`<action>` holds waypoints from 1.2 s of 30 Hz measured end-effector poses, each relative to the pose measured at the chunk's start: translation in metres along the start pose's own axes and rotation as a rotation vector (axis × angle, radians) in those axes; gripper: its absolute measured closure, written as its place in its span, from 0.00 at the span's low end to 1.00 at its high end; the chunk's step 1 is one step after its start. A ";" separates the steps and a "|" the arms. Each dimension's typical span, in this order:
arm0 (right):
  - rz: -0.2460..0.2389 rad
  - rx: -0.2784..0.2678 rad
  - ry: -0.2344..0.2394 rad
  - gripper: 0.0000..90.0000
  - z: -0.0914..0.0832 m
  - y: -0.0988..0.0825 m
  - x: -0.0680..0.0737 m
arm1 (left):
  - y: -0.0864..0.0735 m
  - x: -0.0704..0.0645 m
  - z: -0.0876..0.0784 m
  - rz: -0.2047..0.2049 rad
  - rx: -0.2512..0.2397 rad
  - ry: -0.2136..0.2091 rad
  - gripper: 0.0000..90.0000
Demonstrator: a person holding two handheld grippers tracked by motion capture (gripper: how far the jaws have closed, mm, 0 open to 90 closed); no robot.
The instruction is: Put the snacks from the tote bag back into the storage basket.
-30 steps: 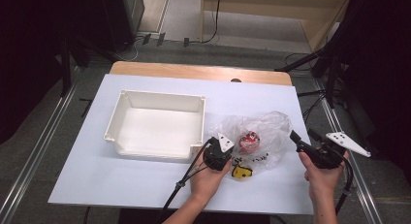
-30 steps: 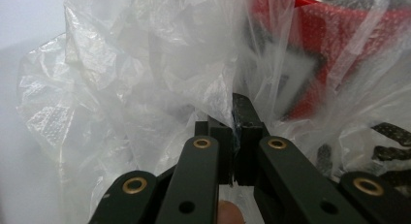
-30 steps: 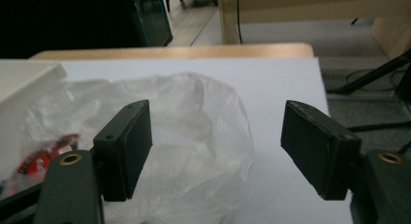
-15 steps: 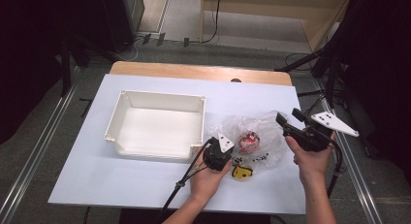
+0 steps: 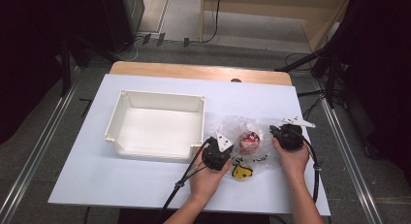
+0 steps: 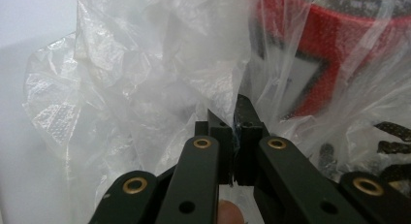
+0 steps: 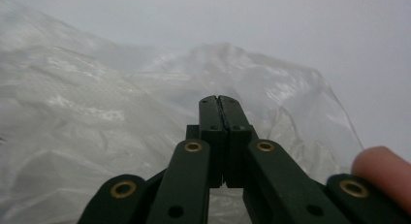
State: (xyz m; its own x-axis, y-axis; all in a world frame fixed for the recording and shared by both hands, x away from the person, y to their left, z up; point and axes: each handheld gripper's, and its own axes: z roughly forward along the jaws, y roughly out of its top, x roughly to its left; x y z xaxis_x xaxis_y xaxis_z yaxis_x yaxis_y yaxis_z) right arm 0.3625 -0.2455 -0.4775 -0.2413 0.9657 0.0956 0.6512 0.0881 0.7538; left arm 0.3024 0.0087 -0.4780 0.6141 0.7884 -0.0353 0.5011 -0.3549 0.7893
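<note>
You are pinching the clear plastic bag [image 5: 242, 136], lying on the table [image 5: 145, 185] right of the white bin [image 5: 157, 124], in your left gripper [image 6: 233, 132], while your right gripper [image 7: 219, 115] is resting against it, jaws just pressed together.

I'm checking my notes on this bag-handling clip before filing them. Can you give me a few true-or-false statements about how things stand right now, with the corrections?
1. The left gripper is shut on the crinkled clear plastic bag. True.
2. The red, white and black round item lies inside the white rectangular plastic bin. False: it sits in the bag, to the right of the bin, which holds nothing.
3. The right gripper has its jaws wide apart. False: they have just been closing and now meet, at the bag's right side; whether film is pinched cannot be told.
4. A small yellow and black piece lies near the left hand. True.
</note>
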 end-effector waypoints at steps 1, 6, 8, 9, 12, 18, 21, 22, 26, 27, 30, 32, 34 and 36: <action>0.001 0.013 -0.019 1.00 0.002 -0.003 -0.002 | 0.000 0.000 0.000 -0.001 0.001 0.001 1.00; 0.001 -0.009 -0.049 0.92 -0.005 -0.004 -0.003 | 0.000 0.000 0.000 -0.002 0.003 0.003 1.00; 0.035 -0.099 -0.027 0.82 -0.020 -0.004 -0.002 | 0.000 0.000 0.000 -0.004 0.000 0.003 0.99; 0.045 -0.151 -0.013 0.81 -0.030 -0.004 -0.001 | 0.000 0.001 0.000 -0.003 0.000 0.003 0.99; 0.033 -0.278 0.046 0.80 -0.061 -0.005 0.007 | 0.000 0.000 0.000 -0.003 -0.003 0.004 0.99; -0.025 -0.260 0.182 0.75 -0.086 -0.023 0.030 | 0.000 -0.001 -0.001 0.011 0.005 0.009 0.98; 0.008 -0.181 0.174 0.84 -0.075 -0.039 0.033 | 0.000 0.001 0.000 -0.005 0.016 0.005 0.97; 0.034 -0.152 0.177 0.87 -0.071 -0.043 0.033 | 0.000 0.002 0.001 -0.021 0.026 -0.001 0.96; 0.024 -0.059 0.147 0.94 -0.056 -0.055 0.037 | -0.001 0.001 0.000 -0.009 0.061 0.013 0.95; 0.015 -0.033 0.139 0.95 -0.054 -0.055 0.039 | -0.002 0.000 -0.001 0.012 0.066 0.027 0.95; -0.013 0.034 0.093 0.98 -0.051 -0.054 0.039 | -0.005 -0.002 -0.006 0.032 0.080 0.044 0.96; 0.002 0.061 0.077 1.00 -0.049 -0.055 0.035 | -0.007 -0.001 -0.010 0.047 0.087 0.051 0.96; 0.011 0.066 0.017 1.00 -0.051 -0.054 0.029 | -0.010 0.000 -0.013 0.039 0.085 0.048 0.97; 0.027 0.066 -0.018 1.00 -0.053 -0.054 0.022 | -0.012 0.003 -0.014 0.019 0.073 0.024 0.96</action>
State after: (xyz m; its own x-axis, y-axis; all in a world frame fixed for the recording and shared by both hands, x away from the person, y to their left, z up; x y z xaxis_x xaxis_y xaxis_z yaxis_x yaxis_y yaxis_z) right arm 0.2840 -0.2415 -0.4817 -0.2101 0.9722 0.1029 0.7034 0.0772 0.7066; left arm 0.2895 0.0223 -0.4784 0.6093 0.7930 -0.0051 0.5333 -0.4049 0.7427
